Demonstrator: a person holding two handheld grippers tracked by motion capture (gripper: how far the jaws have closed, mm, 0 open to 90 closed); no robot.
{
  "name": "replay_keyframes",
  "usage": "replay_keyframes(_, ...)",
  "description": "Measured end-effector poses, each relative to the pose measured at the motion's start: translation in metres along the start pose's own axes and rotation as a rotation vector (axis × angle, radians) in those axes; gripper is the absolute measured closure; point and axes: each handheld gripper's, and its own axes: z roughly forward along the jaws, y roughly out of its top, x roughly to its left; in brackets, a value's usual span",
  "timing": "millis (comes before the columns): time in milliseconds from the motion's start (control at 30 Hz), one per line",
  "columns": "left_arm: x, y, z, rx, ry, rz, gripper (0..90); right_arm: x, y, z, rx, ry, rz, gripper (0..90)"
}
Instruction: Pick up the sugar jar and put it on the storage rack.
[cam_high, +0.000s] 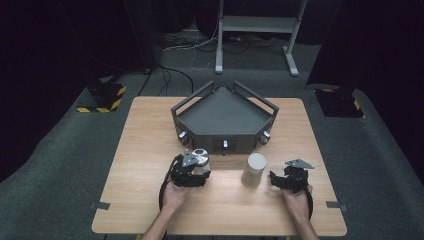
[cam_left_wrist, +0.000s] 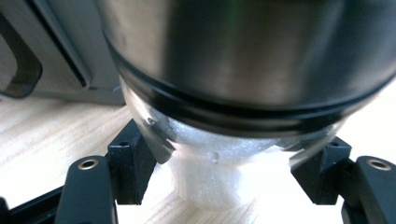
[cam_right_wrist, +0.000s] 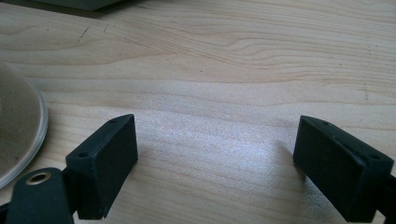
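Note:
In the high view my left gripper (cam_high: 201, 168) is shut on a small jar (cam_high: 201, 157) standing on the wooden table (cam_high: 150, 150), just before the dark grey box. The left gripper view has that jar (cam_left_wrist: 243, 60) very close: steel cap, black ring, clear glass with white grains inside. The left gripper (cam_left_wrist: 229, 161) presses its black pads (cam_left_wrist: 128, 163) on both sides of the glass. A pale upright cylinder (cam_high: 254, 170) stands to the right of the jar. My right gripper (cam_high: 276, 179) rests right of the cylinder, open. In its own view the right gripper (cam_right_wrist: 217, 158) holds nothing, with the cylinder's rounded edge (cam_right_wrist: 18, 135) at left.
A dark grey three-cornered box (cam_high: 225, 137) with handles and small knobs sits at the table's back middle; its wall (cam_left_wrist: 56, 51) shows behind the jar. Bare wood lies along the left and front of the table. Floor cables and a metal stand (cam_high: 260, 30) are beyond.

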Motion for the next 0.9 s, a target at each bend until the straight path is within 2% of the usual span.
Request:
replay_keyframes(233, 0.008, 0.013, -0.010, -0.027, -0.014, -0.011, 31.4, 0.000, 0.000, 0.000, 0.000, 0.000, 0.000, 13.1)
replay_keyframes(433, 0.015, 0.032, -0.020, -0.040, -0.027, -0.004, 31.4, 0.000, 0.000, 0.000, 0.000, 0.000, 0.000, 13.1)
replay_keyframes(767, 0.022, 0.059, -0.026, -0.049, -0.054, 0.027, 31.4, 0.000, 0.000, 0.000, 0.000, 0.000, 0.000, 13.1)
replay_keyframes(900, 0.027, 0.066, -0.027, -0.065, -0.062, 0.009, 31.4, 0.000, 0.000, 0.000, 0.000, 0.000, -0.001, 13.1)
